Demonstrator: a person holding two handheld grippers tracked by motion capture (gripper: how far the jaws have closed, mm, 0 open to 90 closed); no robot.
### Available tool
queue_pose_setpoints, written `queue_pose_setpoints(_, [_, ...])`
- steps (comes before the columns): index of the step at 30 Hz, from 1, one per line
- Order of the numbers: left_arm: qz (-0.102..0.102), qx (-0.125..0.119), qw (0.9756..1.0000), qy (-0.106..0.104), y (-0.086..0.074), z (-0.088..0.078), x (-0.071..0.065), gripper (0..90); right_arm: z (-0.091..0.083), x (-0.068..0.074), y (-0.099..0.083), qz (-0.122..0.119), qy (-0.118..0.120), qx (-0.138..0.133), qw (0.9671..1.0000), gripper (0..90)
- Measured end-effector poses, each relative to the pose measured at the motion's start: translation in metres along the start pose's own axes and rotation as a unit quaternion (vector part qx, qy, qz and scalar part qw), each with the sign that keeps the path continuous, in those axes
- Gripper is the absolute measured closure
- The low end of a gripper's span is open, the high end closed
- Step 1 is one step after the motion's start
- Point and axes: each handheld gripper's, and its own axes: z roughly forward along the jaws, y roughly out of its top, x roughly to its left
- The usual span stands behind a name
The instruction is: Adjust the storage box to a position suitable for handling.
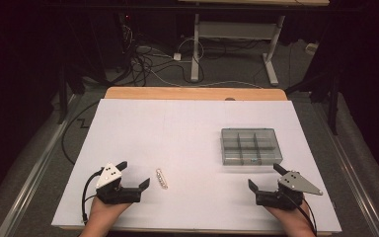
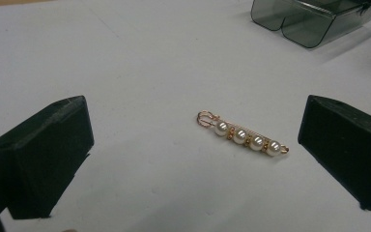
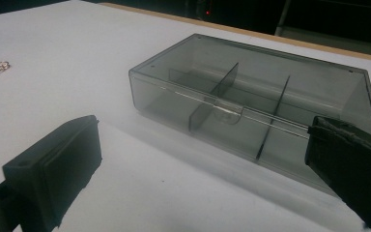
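A small gold pin with several white pearls (image 1: 162, 178) lies on the white tabletop, just right of my left gripper (image 1: 132, 174). In the left gripper view the pearl pin (image 2: 244, 137) lies flat on the table ahead of the wide-open jaws, nearer the right one, untouched. A smoky grey clear compartment box (image 1: 251, 146) with its lid closed sits right of centre. My right gripper (image 1: 265, 177) stands open near the front edge, just below that box. In the right gripper view the compartment box (image 3: 256, 104) sits close ahead, with its latch facing the open jaws.
The white board (image 1: 177, 133) covers a wooden table whose far edge (image 1: 195, 93) shows. Beyond it are a desk frame (image 1: 237, 34) and cables on the floor. The person's hands come in at the bottom edge.
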Motion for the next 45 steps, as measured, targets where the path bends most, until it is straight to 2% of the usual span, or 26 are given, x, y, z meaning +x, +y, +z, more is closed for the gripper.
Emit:
queue_pose_setpoints(11, [-0.001,-0.004,0.9999,-0.011,-0.001,0.002,-0.002,0.0,-0.002,-0.002,0.000,0.002,-0.001,0.001,1.0000,0.0])
queue_pose_setpoints(17, [0.002,-0.005,0.9999,-0.009,-0.002,0.002,-0.003,0.0,-0.002,-0.002,0.000,0.003,0.000,0.000,1.0000,0.0])
queue_pose_setpoints(20, [0.013,-0.005,0.9999,-0.004,-0.002,0.003,-0.004,0.0,-0.002,-0.002,0.000,0.004,0.003,0.003,1.0000,0.0])
queue_pose_setpoints(25, [0.009,-0.005,0.9999,-0.003,-0.002,0.005,-0.002,0.0,-0.002,-0.001,0.000,0.003,0.005,0.003,1.0000,0.0])
queue_pose_setpoints(34, [0.008,-0.004,0.9998,-0.018,-0.002,0.006,-0.002,0.0,-0.004,-0.005,-0.002,0.007,0.002,0.010,0.9999,0.0])
queue_pose_setpoints(43, [0.009,0.000,0.9998,-0.019,-0.001,0.006,-0.003,0.0,-0.008,-0.011,-0.005,0.012,-0.006,0.016,0.9998,0.2])
queue_pose_setpoints(45, [0.017,0.001,0.9996,-0.023,-0.001,0.006,-0.004,0.0,-0.010,-0.013,-0.005,0.015,-0.009,0.017,0.9997,0.5])
